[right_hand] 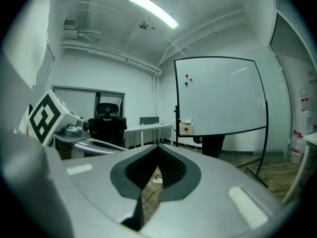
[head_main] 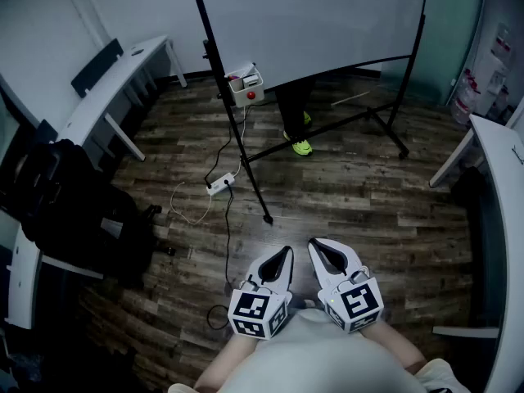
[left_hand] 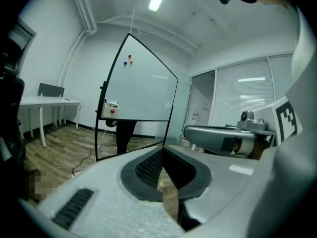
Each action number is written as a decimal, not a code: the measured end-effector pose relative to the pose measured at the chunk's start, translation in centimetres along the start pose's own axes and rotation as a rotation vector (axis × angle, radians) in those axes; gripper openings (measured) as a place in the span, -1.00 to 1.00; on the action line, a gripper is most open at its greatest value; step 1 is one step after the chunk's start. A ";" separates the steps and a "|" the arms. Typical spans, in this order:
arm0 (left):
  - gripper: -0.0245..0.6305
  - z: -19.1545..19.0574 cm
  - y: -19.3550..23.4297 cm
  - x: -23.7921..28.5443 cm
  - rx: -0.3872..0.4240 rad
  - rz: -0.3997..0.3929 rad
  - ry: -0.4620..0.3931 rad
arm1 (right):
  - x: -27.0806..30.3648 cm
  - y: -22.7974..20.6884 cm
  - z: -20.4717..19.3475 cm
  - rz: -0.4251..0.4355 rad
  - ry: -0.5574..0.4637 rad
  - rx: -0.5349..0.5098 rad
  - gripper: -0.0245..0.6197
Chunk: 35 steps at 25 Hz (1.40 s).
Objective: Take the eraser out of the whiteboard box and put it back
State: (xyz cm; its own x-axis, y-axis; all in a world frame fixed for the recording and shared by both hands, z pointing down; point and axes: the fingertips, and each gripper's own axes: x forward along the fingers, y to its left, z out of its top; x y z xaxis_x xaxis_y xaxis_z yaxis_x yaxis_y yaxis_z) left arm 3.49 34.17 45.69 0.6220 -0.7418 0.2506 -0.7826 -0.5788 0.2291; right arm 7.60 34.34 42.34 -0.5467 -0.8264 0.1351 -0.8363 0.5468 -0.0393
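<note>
**Both claws closed and empty, whiteboard box far across the room**

Head view. Low at the bottom edge, side by side: left gripper (head_main: pixel 283 254) and right gripper (head_main: pixel 315 246), each with jaws pressed together on nothing. Well apart from them, across the wooden floor (head_main: pixel 352 195): the whiteboard box (head_main: pixel 246 85), white with a red dot, fixed to the left post of the whiteboard (head_main: pixel 319 23). Something pale and reddish inside it; too small to tell whether that is the eraser, though most likely there. Between grippers and box: a power strip (head_main: pixel 219 185), loose cables (head_main: pixel 228 236) and the stand's slanting black leg (head_main: pixel 250 170). Behind the board, a person's legs in bright green shoes (head_main: pixel 301 146). To the left a white desk (head_main: pixel 106 88) and a dark chair (head_main: pixel 70 199); to the right a white table (head_main: pixel 503 187).

Left gripper view. Jaw tips meeting, only floor visible through the slot beneath them. Box small and distant on its post (left_hand: pixel 111 109).

Right gripper view. Jaws shut likewise, nothing pinched. Box (right_hand: pixel 186 127) far ahead at the board's lower corner.

Judged from this: task not yet begun, a walk to the box needed first. Likely troubles:
- Catching a foot on a cable or the stand leg while looking at the box, which would drag the strip or rock the board.
- Arriving with jaws closed, so prodding the eraser deeper instead of gripping it.
- Bumping the box on its post.
- The person behind the board shifting it mid-reach.
</note>
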 end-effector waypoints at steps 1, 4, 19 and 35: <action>-0.92 0.0 -0.2 -0.2 -0.003 -0.003 -0.001 | -0.2 0.1 -0.1 -0.001 0.000 0.007 -0.91; -0.92 0.1 -0.8 -0.5 0.010 -0.007 -0.004 | -0.3 0.2 -0.2 0.002 0.001 0.016 -0.91; -0.92 -0.7 -0.1 -0.1 -0.027 0.054 0.013 | -0.1 1.4 -1.4 0.117 0.009 0.081 -0.91; -0.92 2.0 5.0 5.0 -0.040 0.099 0.006 | 6.3 -2.0 -0.5 0.150 0.027 0.069 -0.91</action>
State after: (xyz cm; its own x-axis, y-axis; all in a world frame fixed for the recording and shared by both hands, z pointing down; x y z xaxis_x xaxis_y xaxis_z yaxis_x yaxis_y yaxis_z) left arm 2.65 26.93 46.19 0.5418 -0.7927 0.2795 -0.8388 -0.4887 0.2398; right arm 5.89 28.13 43.74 -0.6654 -0.7315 0.1489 -0.7465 0.6527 -0.1293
